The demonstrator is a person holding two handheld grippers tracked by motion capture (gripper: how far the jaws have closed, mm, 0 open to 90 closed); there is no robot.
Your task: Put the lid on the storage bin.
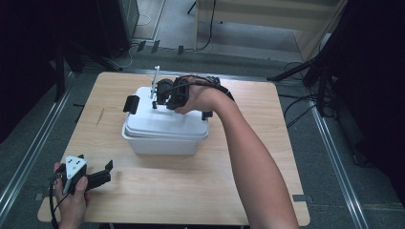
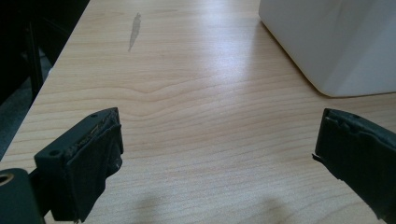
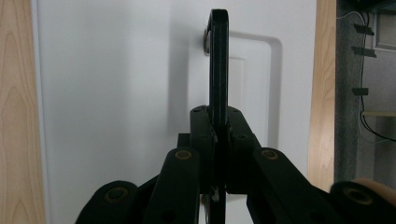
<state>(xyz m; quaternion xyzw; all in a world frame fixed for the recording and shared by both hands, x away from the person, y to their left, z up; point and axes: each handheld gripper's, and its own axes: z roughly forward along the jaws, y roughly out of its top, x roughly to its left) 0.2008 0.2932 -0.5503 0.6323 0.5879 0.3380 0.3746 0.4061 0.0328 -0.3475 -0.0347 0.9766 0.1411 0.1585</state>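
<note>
Left gripper (image 1: 95, 176) low at the near left of the table (image 1: 191, 200), jaws wide, nothing but bare wood between them; corner of the white box (image 2: 336, 42) ahead and to the right of its right jaw. Right gripper (image 3: 218, 128) over the box lid (image 1: 165, 121), jaws pinched narrow on the black handle (image 3: 218, 60), raised upright off the lid and running straight on beyond the tips.
</note>
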